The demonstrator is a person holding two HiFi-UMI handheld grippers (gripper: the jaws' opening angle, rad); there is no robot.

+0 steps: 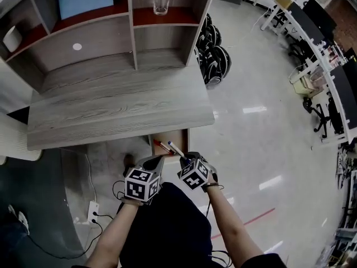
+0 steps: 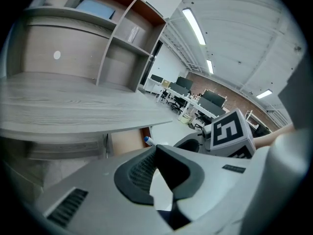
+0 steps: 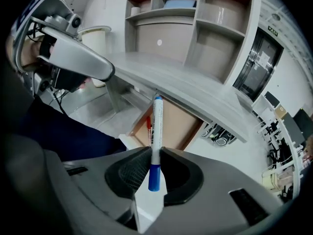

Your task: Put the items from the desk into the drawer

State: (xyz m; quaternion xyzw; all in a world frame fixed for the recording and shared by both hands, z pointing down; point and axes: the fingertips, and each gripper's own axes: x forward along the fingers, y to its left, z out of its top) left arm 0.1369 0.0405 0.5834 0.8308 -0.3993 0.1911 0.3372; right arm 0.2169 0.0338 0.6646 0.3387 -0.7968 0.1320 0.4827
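Steep overhead; 3 views share drawer point(image 1: 179, 135)

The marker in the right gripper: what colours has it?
Marker: white, blue ends; best in right gripper view.

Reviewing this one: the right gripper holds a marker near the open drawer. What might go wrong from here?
The right gripper pinches the marker near its blue end only, so the long free part may swing or slip out early.
The drawer shows only a short opening under the desk edge; the marker's tip might strike that edge or land outside.
The left gripper hangs close beside it; the two might bump.
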